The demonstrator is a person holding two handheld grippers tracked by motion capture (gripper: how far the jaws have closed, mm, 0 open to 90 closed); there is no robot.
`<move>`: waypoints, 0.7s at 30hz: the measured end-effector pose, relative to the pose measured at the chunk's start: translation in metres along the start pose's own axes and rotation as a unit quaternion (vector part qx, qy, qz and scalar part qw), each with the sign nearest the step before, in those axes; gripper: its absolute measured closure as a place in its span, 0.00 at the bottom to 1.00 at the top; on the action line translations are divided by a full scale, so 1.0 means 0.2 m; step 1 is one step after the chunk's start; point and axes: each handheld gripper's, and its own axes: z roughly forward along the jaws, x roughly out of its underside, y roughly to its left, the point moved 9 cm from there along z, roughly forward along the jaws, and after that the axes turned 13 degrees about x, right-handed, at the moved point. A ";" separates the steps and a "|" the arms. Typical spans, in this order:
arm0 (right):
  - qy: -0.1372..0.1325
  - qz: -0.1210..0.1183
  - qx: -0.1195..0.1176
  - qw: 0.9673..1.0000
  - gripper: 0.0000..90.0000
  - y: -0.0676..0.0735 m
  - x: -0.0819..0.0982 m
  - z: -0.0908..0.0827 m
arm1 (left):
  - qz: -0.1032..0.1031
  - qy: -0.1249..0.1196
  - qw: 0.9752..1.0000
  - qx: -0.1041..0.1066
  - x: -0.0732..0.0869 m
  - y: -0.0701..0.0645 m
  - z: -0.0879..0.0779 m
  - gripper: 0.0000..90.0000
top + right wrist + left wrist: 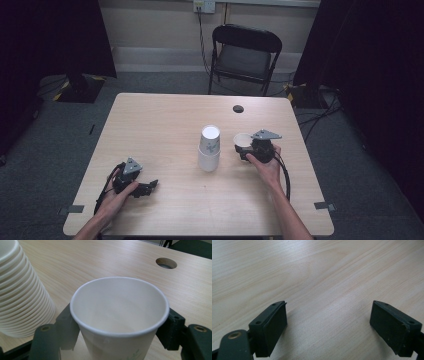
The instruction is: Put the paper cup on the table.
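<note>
My right gripper [246, 148] clamps a paper cup [119, 315] beside the cup stack [209, 148]; my left gripper [329, 327] lies spread, empty, on the table [165, 125].

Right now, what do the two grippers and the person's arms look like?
Both the left gripper and right gripper are black, each topped by a grey three-cornered plate and trailing a black cable. Their jaws are flat, blocky black pads with small screw holes. The forearms are bare, with no sleeves showing.

Left gripper [150, 186] low at near left, jaws spread wide, right gripper [243, 150] clamped on paper cup [120, 315], held upright
</note>
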 end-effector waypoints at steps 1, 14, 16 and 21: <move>-0.002 -0.001 0.001 1.000 0.33 0.00 0.00 0.00 | 0.000 0.000 1.000 0.000 0.00 0.00 0.00 0.15; 0.021 0.007 0.004 1.000 0.29 0.00 0.08 -0.07 | 0.003 0.001 1.000 0.001 0.00 0.00 0.00 0.15; 0.022 0.011 0.003 1.000 0.29 0.00 0.07 -0.07 | 0.003 0.001 1.000 0.001 0.00 0.00 0.00 0.15; 0.024 0.022 -0.009 0.999 0.17 0.02 0.08 -0.03 | 0.006 0.002 1.000 0.006 0.00 0.00 0.00 0.15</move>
